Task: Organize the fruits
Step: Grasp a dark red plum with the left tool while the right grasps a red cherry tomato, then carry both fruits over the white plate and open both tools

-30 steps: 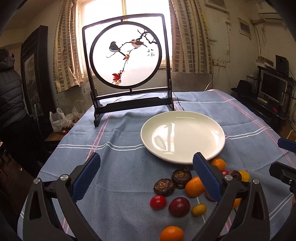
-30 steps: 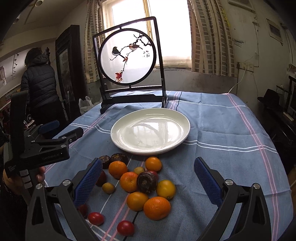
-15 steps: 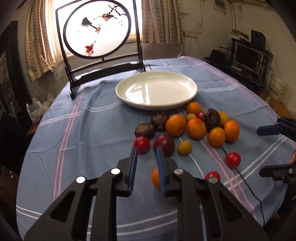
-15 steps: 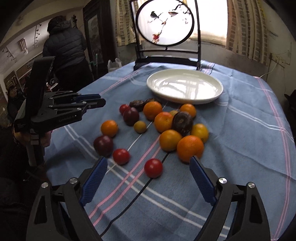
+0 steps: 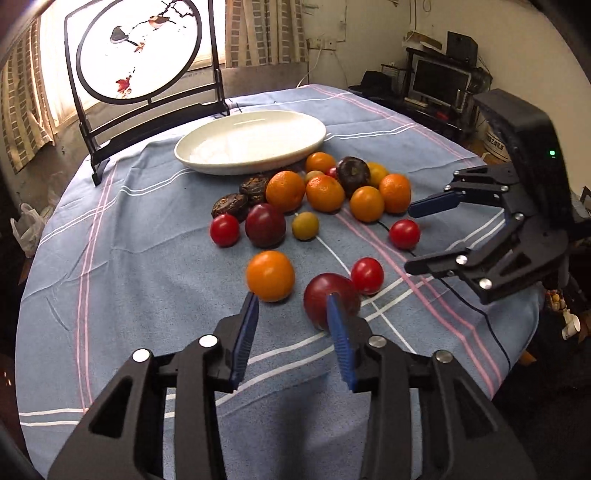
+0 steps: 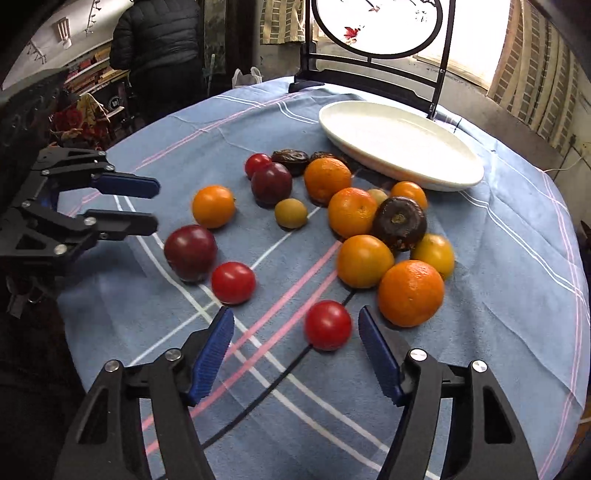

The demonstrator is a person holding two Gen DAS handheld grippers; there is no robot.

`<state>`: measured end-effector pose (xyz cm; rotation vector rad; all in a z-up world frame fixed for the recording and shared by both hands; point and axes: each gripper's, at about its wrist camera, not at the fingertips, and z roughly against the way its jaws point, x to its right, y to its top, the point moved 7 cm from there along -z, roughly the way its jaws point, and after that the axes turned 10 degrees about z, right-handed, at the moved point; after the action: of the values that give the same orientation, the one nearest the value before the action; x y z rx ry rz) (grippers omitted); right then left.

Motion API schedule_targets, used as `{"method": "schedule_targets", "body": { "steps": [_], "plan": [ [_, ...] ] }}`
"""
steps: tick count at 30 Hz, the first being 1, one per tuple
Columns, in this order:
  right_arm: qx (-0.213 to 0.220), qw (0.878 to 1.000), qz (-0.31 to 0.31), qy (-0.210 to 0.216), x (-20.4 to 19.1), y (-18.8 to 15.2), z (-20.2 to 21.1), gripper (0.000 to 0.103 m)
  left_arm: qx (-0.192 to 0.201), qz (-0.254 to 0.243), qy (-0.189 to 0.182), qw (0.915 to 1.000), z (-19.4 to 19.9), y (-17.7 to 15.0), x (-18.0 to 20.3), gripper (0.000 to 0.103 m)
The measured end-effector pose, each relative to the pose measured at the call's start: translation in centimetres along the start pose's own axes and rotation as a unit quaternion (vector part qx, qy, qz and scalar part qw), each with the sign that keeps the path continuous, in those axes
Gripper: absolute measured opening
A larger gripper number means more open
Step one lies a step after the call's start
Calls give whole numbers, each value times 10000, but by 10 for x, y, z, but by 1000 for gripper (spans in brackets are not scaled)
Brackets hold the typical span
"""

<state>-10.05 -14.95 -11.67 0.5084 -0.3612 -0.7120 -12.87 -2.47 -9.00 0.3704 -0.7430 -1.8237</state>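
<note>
Left wrist: tongs (image 5: 291,302) angled down, parted.

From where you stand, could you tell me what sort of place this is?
Most likely a lived-in home, probably a living or dining room: a round table under a blue striped tablecloth, curtains at a bright window, and a monitor on a cluttered stand in the corner.
</note>
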Motion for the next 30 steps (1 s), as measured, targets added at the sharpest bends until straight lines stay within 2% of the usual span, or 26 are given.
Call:
{"method": "schedule_targets", "body": {
  "steps": [2,7,14,17,20,24,28,30],
  "plan": [
    [-233,9997,-57,63,6,-4,-11,29,-162,-129,-85,9998,-11,-2,8,39],
    [-181,9996,-95,188,9,-8,-11,28,-442,-103,-270,9986,-34,-5,17,41],
    [-7,9995,-249,183,19,-11,3,28,-393,-76,-278,9988,-33,-1,19,37],
    [159,9992,-296,192,25,-6,13,28,-210,-10,-305,9993,-20,10,15,37],
    [355,9987,-318,159,37,7,24,28,126,37,-299,9995,-6,35,11,37],
    [658,9974,-284,-88,59,38,37,28,562,252,3,9981,1,89,-2,37],
    [935,9943,-393,-339,95,82,40,28,825,465,422,9946,-16,150,-15,38],
    [1052,9920,-522,-462,116,104,35,28,805,537,526,9939,-33,178,-21,38]
  ]
}}
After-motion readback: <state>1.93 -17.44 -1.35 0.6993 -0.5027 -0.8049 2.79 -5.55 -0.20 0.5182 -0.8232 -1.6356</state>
